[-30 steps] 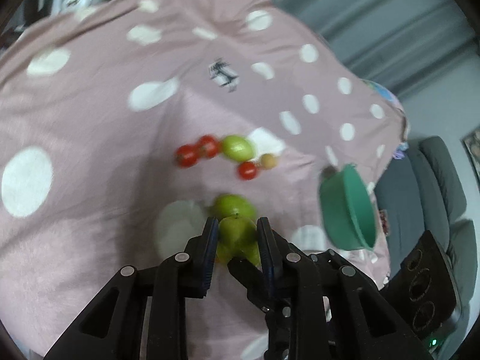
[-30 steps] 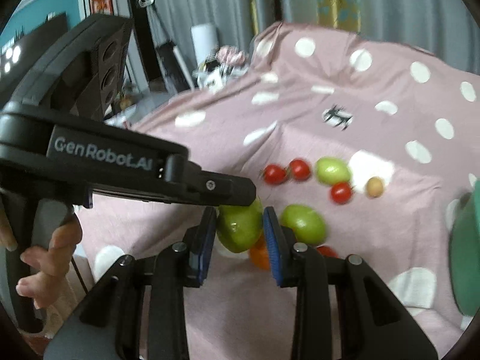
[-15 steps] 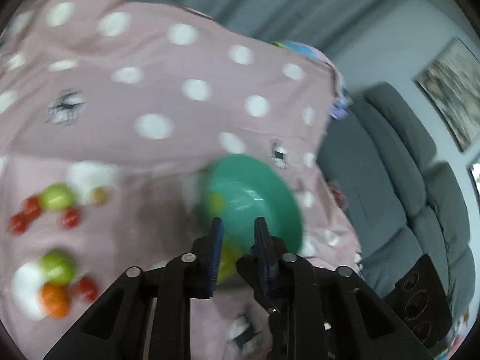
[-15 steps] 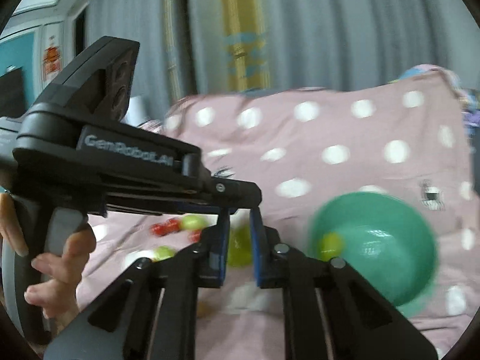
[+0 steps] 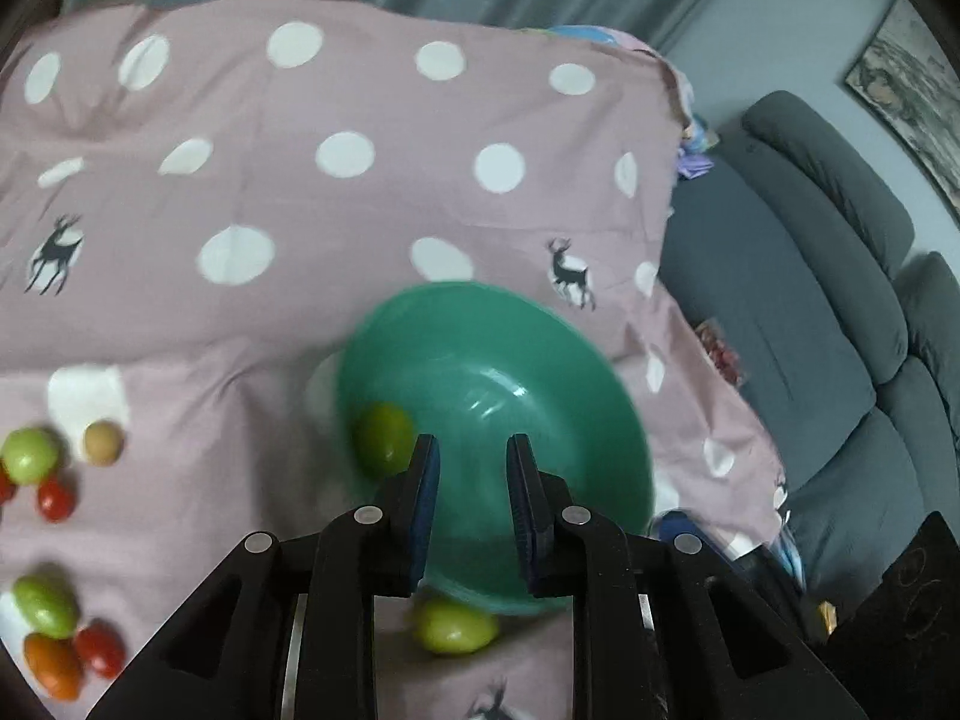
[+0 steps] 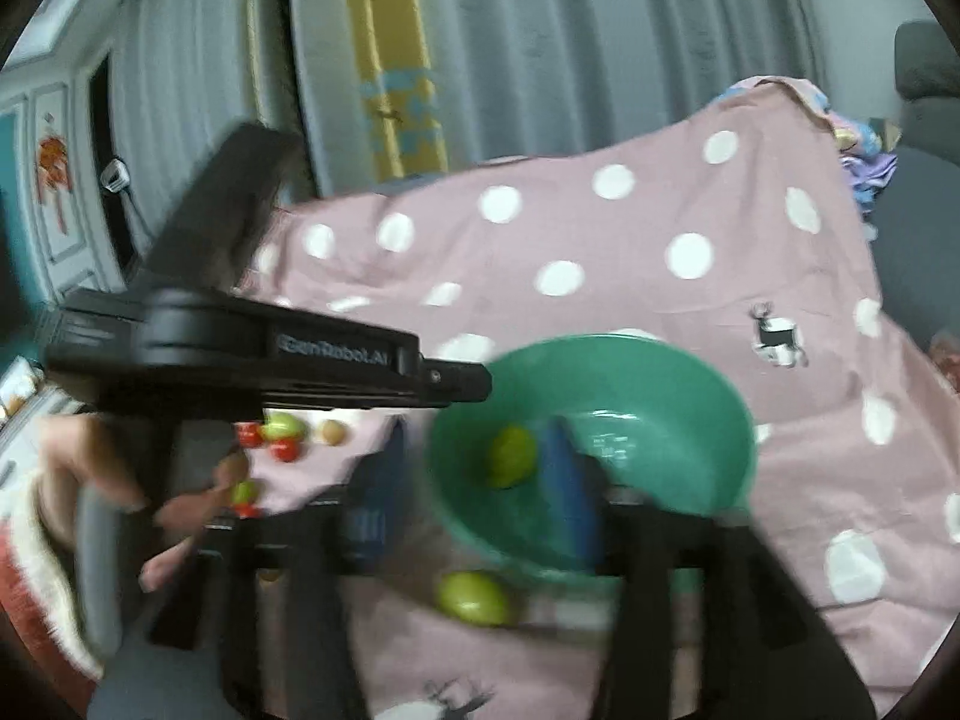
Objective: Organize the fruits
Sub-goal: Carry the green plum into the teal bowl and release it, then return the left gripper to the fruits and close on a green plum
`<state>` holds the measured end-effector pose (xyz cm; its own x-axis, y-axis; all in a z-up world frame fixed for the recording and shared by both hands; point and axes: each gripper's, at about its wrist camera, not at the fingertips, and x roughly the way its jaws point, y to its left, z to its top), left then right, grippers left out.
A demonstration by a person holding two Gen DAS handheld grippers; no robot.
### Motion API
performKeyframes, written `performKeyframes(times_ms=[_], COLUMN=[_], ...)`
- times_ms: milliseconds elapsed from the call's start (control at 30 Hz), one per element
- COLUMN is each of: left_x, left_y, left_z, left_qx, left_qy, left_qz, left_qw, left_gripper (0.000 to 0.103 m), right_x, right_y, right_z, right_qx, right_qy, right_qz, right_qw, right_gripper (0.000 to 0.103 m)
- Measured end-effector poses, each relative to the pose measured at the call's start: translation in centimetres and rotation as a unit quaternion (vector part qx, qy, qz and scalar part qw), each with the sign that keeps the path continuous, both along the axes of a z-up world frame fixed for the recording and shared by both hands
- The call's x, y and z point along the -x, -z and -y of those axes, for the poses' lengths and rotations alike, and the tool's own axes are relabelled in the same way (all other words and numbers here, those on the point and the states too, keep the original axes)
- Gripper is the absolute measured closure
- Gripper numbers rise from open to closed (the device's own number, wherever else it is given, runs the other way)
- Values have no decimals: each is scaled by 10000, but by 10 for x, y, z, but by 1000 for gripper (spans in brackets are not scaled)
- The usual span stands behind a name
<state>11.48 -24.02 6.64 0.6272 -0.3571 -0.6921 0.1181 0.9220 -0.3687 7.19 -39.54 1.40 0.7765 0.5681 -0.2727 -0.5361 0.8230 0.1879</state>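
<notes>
A green bowl sits on the pink dotted cloth and holds one green fruit. A second green fruit lies on the cloth just outside the bowl's near rim. My left gripper is open and empty over the bowl's near edge. In the right wrist view the bowl, the fruit inside and the fruit outside show again. My right gripper is open wide and empty at the bowl's left rim, blurred.
Loose fruits lie at the left: a green one, a tan one, red tomatoes, another green one and an orange one. A grey sofa stands to the right.
Both grippers swung from the fruit pile to the bowl and opened. The green fruits they held are released; one lies outside the bowl's near rim.
</notes>
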Motion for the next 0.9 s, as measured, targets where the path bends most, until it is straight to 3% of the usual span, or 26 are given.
performKeyframes(times_ms=[33, 100, 167, 233, 400, 500, 633, 733, 800, 833, 900], left_x=[5, 16, 31, 55, 105, 132, 154, 158, 160, 161, 163], left_y=[2, 8, 12, 14, 21, 25, 31, 33, 36, 38, 40], left_z=[-9, -28, -47, -67, -110, -137, -167, -178, -183, -184, -187], left_qx=[87, 210, 360, 474, 256, 239, -43, 56, 156, 174, 165], left_qy=[-60, -237, -465, -633, -1101, -1412, -1871, -1872, -1839, -1829, -1842], left_qz=[-125, -317, -352, -182, 137, 285, 350, 296, 256, 238, 179], left_qw=[9999, 9990, 9976, 9967, 9935, 9893, 9817, 9819, 9825, 9827, 9826], left_gripper=[80, 67, 20, 10, 9, 9, 9, 9, 9, 9, 9], right_x=[2, 14, 20, 28, 13, 0, -20, -35, -42, -47, -49], right_y=[0, 1, 4, 13, 42, 54, 72, 86, 91, 96, 96], right_z=[-2, -3, -1, 4, 0, -15, -43, -57, -65, -67, -64], right_qx=[-24, -46, -17, -24, -197, -256, 233, 380, 571, 614, 358], right_qy=[-33, -230, -301, -299, -95, -126, 191, 369, 502, 545, 660], right_qz=[-8, -5, -96, -244, -1015, -1317, -1593, -1871, -1850, -1936, -1985], right_qw=[10000, 9997, 9995, 9993, 9946, 9909, 9868, 9809, 9798, 9776, 9772], right_gripper=[29, 29, 27, 26, 27, 33, 33, 32, 41, 57, 58])
